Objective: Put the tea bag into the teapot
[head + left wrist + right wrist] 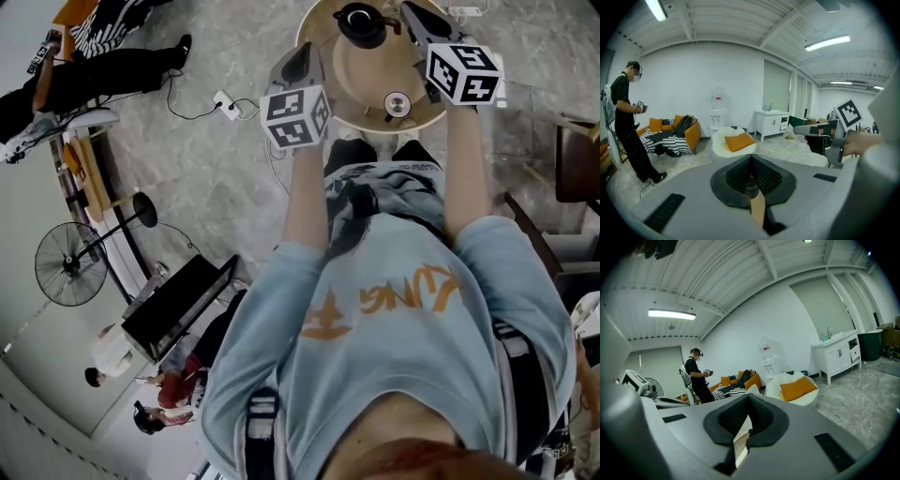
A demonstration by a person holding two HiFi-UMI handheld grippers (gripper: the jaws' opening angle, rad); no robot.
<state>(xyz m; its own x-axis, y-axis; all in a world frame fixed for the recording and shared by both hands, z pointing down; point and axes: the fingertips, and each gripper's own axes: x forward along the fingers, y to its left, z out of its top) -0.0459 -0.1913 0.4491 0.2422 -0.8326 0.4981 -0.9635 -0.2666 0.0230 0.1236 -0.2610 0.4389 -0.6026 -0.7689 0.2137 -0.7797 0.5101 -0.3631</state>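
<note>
The orange print on my shirt [394, 300] runs upside down and I can't read it. My left gripper [751, 164] is pressed together, and so is my right gripper [749, 404]. Each carries a black-and-white marker cube. They flank the round desk [367, 75] at top centre of the head view. A small round cup [397, 103] sits by the desk's near edge. The black teapot [361, 23] stands at its far side. Open grey floor [216, 178] spreads to the left.
</note>
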